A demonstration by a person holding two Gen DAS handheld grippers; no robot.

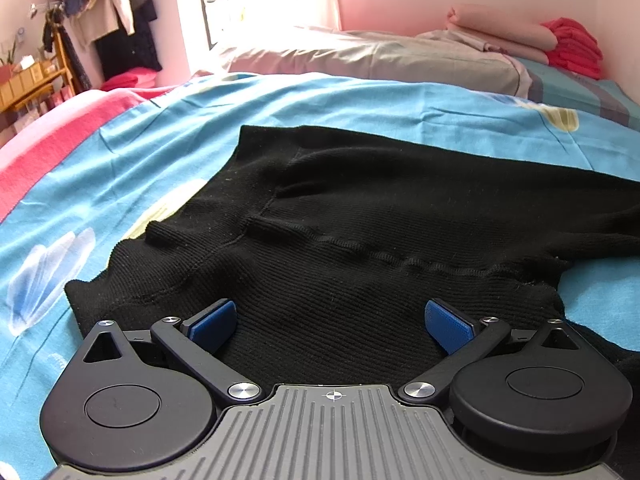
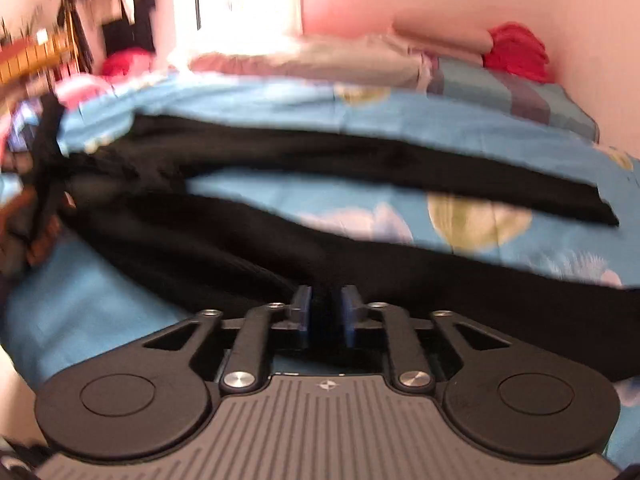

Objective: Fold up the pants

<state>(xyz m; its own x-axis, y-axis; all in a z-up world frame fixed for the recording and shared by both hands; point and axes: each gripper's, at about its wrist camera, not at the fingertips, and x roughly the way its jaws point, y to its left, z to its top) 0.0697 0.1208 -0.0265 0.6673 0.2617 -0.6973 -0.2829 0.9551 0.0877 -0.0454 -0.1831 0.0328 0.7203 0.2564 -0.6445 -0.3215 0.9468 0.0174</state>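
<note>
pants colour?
Black, ribbed knit pants; clearest in the left wrist view.

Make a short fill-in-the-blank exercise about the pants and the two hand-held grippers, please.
1. The pants are ____ in colour.
2. They lie on a mostly ____ bedsheet.
3. The left hand-held gripper has its jaws ____.
4. The two legs lie ____, with sheet showing between them.

Missing words: black; blue; open; apart

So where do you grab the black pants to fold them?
Probably pinch the waistband's near corner of the black pants, coming from the near side with the jaws low. That edge lies flat and free on the blue sheet, so one jaw could slide under.
</note>
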